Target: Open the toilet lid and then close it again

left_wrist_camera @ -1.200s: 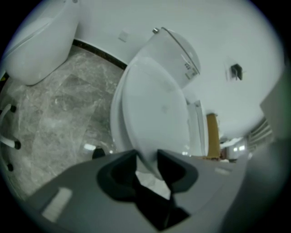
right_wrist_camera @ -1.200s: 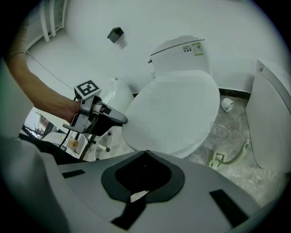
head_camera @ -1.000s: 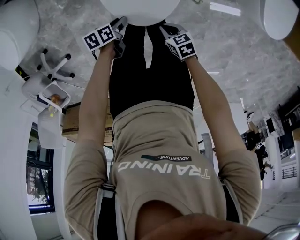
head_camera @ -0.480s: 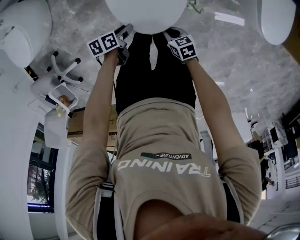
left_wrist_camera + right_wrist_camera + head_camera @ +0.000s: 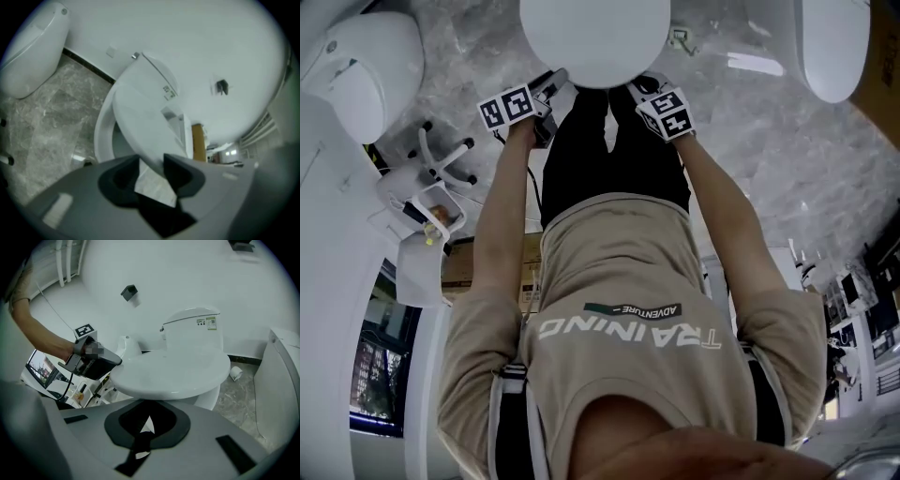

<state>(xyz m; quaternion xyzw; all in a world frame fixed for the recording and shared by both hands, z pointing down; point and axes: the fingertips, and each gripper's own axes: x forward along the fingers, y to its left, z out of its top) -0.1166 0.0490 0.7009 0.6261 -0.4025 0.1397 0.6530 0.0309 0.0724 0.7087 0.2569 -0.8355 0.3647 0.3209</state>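
Note:
The white toilet lid (image 5: 595, 37) is partly raised, tilted off the bowl (image 5: 102, 136). In the left gripper view its front rim (image 5: 140, 122) runs between the jaws of my left gripper (image 5: 151, 164). These jaws stand wide, have just been opening further, and touch the rim on both sides. My right gripper (image 5: 146, 420) sits under the rim of the lid (image 5: 173, 371) at the other side, its jaws nearly together with only a sliver of white between them. The right gripper view also shows the left gripper (image 5: 93, 363) at the lid's edge and the tank (image 5: 192, 331) behind.
A second toilet (image 5: 356, 66) stands to the left and a third (image 5: 834, 47) to the right. A white chair base (image 5: 441, 155) is on the grey marble floor. A paper roll (image 5: 236, 373) lies beside the bowl.
Both grippers have risen with the lid's front rim, and the lid tilts further up from the bowl. More of the lid and the neighbouring toilets shows in the head view.

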